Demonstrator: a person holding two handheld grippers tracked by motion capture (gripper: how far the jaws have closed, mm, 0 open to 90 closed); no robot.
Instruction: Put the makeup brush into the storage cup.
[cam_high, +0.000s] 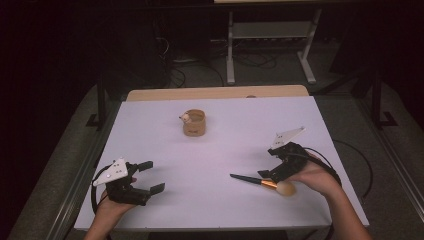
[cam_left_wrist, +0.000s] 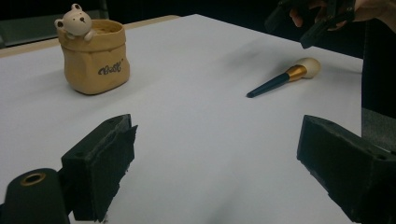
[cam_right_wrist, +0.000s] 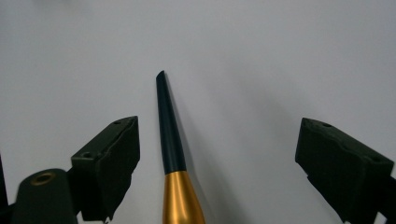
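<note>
while the person's two hands rest at the near edge of the white table (cam_high: 215, 150), each gripper stands with its jaws spread wide and nothing between them. the left gripper (cam_high: 148, 176) sits low at the near left corner, pointing across the bare tabletop. the right gripper (cam_high: 272, 172) is at the near right, hovering just over a makeup brush (cam_high: 264, 183) that lies flat on the table; from the high view i cannot tell whether it touches the brush. in the right gripper view the brush's dark handle (cam_right_wrist: 168, 126) and gold ferrule (cam_right_wrist: 182, 198) lie between the open jaws, closer to the left one, touching neither. its pale round head (cam_high: 286, 188) points toward the person, the handle tip toward the table's middle. farther back, near the centre of the far half, stands a tan sack-shaped pot (cam_high: 194, 123) with a small bear figure (cam_left_wrist: 74, 21) on its rim, well apart from both grippers.
</note>
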